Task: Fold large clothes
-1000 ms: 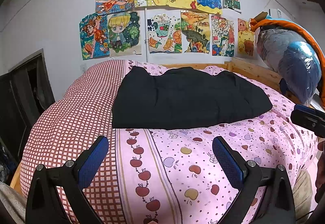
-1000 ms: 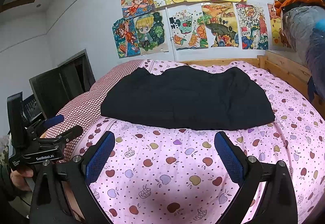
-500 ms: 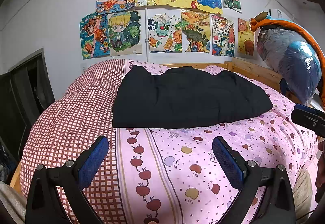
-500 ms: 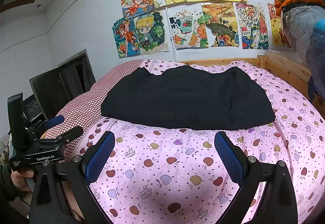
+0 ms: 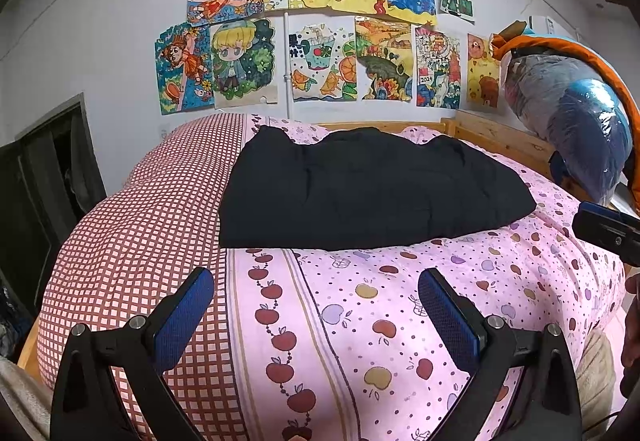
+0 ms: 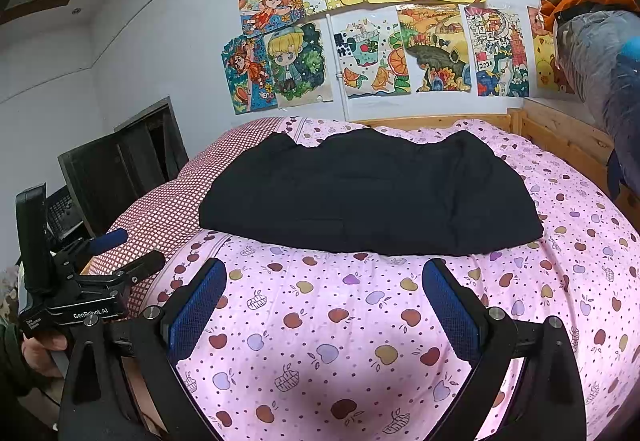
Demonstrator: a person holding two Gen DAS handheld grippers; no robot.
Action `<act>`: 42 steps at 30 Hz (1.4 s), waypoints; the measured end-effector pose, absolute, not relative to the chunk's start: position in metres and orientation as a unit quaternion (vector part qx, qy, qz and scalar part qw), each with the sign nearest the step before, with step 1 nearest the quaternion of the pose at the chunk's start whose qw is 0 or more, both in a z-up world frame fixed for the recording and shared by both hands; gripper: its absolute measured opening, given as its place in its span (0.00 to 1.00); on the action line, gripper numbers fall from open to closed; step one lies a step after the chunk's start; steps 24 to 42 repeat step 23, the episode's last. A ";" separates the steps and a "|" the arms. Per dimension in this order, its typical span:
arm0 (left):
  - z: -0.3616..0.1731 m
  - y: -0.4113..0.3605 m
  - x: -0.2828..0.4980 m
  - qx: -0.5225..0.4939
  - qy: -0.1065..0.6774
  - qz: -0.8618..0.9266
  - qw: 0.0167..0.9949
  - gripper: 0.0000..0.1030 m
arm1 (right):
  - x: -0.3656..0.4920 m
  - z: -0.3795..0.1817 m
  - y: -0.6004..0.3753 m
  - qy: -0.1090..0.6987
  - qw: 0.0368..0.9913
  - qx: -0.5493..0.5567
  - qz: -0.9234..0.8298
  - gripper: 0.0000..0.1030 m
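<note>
Your left tool [image 5: 316, 301] and right tool [image 6: 324, 293] both gape wide and empty, short of the black garment [image 5: 372, 189], which lies flat mid-bed [image 5: 360, 321]. It could be spread or already folded, so check its edges for layers before gripping anything.
</note>
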State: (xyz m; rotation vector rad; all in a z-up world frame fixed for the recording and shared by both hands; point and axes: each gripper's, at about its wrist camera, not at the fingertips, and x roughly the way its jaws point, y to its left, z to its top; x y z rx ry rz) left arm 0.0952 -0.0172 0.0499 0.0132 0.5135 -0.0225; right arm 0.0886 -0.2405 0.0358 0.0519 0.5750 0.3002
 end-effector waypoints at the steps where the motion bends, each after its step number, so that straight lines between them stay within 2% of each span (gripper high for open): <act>1: 0.049 -0.017 0.095 0.005 0.254 -0.012 0.967 1.00 | 0.089 0.036 -0.239 0.283 0.947 0.026 0.148 0.94; 42: 0.054 -0.020 0.089 0.012 0.235 -0.004 0.972 1.00 | 0.089 0.029 -0.241 0.286 0.946 0.031 0.147 0.94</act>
